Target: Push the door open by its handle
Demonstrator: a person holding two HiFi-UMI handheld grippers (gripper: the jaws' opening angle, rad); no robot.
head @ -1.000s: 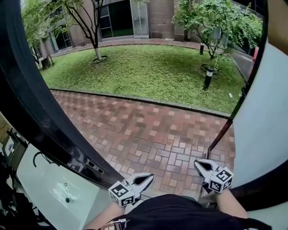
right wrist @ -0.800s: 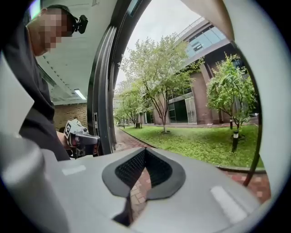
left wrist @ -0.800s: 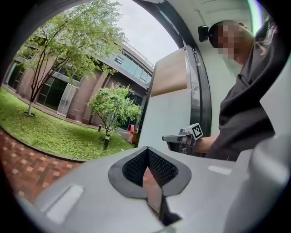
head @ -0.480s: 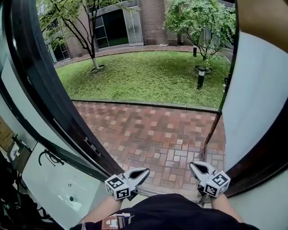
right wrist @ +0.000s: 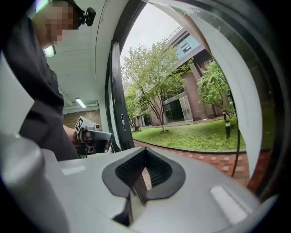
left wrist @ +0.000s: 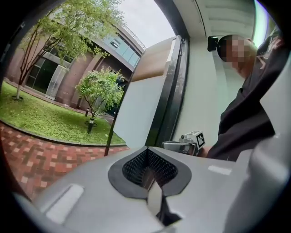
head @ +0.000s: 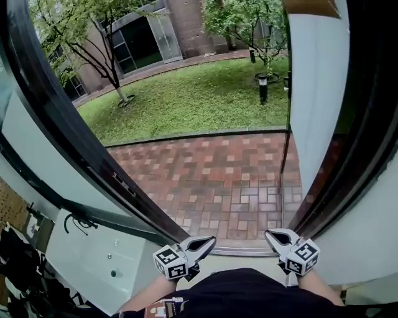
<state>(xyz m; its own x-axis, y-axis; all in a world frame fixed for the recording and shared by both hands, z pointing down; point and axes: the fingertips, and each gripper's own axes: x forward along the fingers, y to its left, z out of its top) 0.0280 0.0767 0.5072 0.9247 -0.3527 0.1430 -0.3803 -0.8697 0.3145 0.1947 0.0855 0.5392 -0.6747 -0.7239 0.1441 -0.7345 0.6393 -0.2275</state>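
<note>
Nearest us, the left gripper (head: pixel 208 243) and the right gripper (head: pixel 270 235) hang low in front of the person's dark clothing (head: pixel 249 290), just short of the threshold (head: pixel 239 251). Each gripper view shows the jaws together with nothing between them. Neither touches the door (head: pixel 314 105), which stands swung outward at the right. Its handle (head: pixel 284 140), a thin dark upright bar on the door's near edge, is well apart from both tools. At the left runs the dark door frame (head: pixel 93 168). Beyond lie the brick paving (head: pixel 230 180), then the lawn (head: pixel 199 99)

Risk, in our judgement: nothing restrains the door. If it is sprung, or wind catches it, it could swing back onto the person in the opening. Jaws that are shut can only push the bar, not catch it

Count, head view: two grippers, one open door, one handle, one lamp post (head: pixel 262 87), two trees, the left tree (head: pixel 93 37) and the right tree (head: pixel 239 18)
</note>
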